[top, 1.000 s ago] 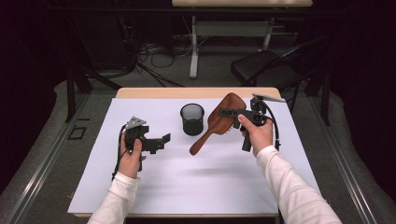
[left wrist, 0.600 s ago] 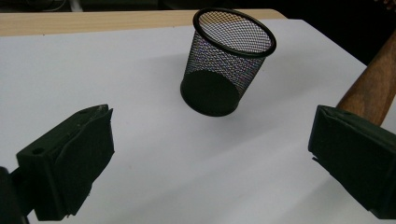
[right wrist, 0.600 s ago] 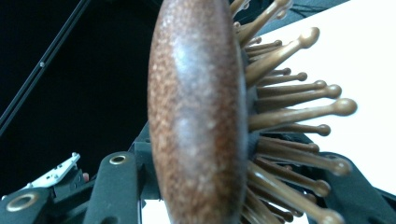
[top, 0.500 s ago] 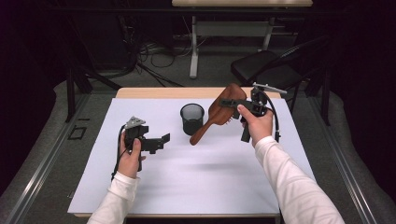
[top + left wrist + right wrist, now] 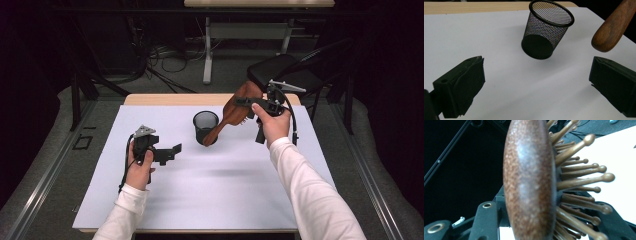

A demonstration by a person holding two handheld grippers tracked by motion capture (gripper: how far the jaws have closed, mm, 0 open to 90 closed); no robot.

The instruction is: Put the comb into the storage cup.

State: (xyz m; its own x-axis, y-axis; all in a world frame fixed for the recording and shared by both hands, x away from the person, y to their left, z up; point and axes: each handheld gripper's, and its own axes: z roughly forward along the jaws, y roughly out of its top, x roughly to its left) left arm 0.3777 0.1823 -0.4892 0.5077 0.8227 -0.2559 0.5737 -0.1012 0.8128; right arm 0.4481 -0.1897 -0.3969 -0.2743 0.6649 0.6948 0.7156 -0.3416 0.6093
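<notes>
In the high view, the right gripper (image 5: 250, 102) is clamped on the head of a wooden hairbrush (image 5: 234, 111) and holds it in the air over the far right part of the white table (image 5: 210, 200). The brush slants down to the left, its handle end hanging just beside the rim of the black mesh cup (image 5: 205, 126). Compared with a second ago, the right hand has lifted the brush higher and carried it a little toward the far edge; the handle tip now sits closer to the cup. The left gripper (image 5: 175, 150) has stayed where it was, low over the table to the left of the cup, its jaws apart with nothing between them.

In the left gripper view, the cup (image 5: 547, 30) stands upright ahead of the open jaws, and the brush's handle end (image 5: 610, 31) hangs at the right.

In the right gripper view, the brush head (image 5: 530, 180) sits edge-on between the jaws, its wooden pins (image 5: 584, 180) pointing right.
</notes>
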